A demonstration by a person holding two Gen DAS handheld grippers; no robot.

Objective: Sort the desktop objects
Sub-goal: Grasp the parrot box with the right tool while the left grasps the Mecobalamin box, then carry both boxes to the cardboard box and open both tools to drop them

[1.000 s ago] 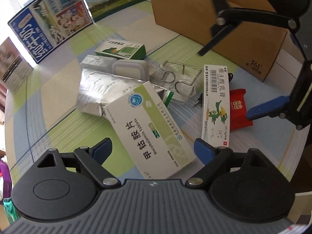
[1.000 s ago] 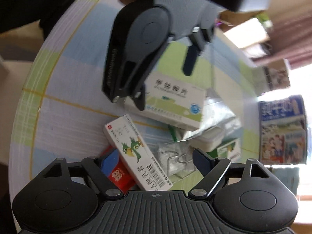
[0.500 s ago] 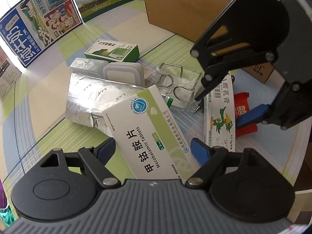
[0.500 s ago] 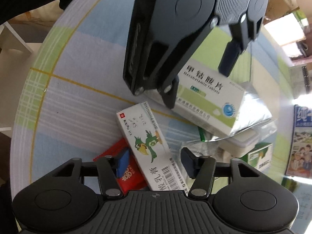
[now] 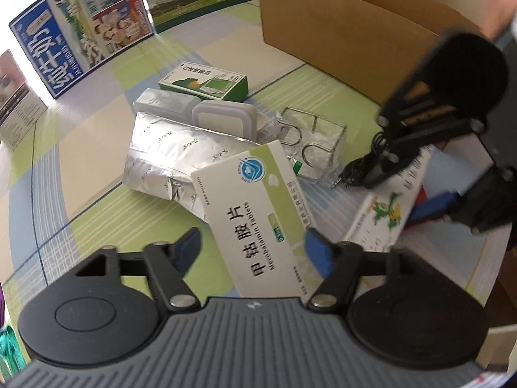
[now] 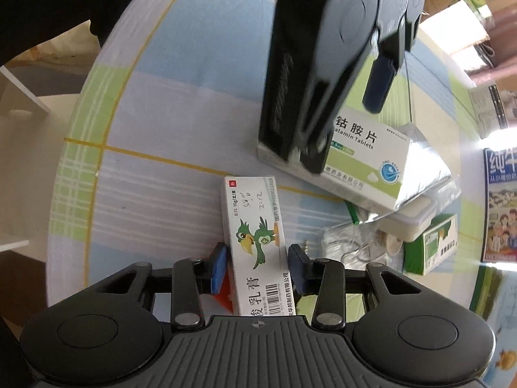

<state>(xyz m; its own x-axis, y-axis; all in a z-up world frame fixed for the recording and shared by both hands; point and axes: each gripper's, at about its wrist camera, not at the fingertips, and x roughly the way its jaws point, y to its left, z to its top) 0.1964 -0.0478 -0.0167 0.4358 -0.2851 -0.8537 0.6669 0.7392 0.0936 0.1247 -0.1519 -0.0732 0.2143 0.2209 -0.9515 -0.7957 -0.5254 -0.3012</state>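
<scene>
While both of your tools sit over the clutter, take stock of the two cartons nearest their fingers.

Item 1: the ointment carton [image 6: 258, 242], long and narrow, white with a green parrot. It lies flat between the blue pads of your right gripper [image 6: 257, 266], its long axis running straight ahead of the tool. The fingers have narrowed onto its long sides; from the right wrist view the pads look to be touching or a hair off, so you cannot yet call it a firm grasp. Expect it to be light, thin-walled card, and glossy. Squeeze across the narrow width near mid-length, gently, since the walls will likely buckle. A red sachet [image 6: 223, 294] lies partly under its near end, beside the left pad, and may drag along.

Item 2: the tablet carton [image 5: 255, 213], broad and flat, white and green. It lies directly ahead of your left gripper [image 5: 253, 247], its near end between the spread, released fingers, nothing held. Its far end rests on a silver foil pouch [image 5: 171, 158], so it sits tilted. Judged light and stiff enough edge-on; take it across the short width, as the face is too broad.

Further ahead of the left tool: a wire rack [image 5: 311, 139], a green box [image 5: 206, 79], a black cable [image 5: 358, 171] and an open cardboard box [image 5: 339, 22].
</scene>
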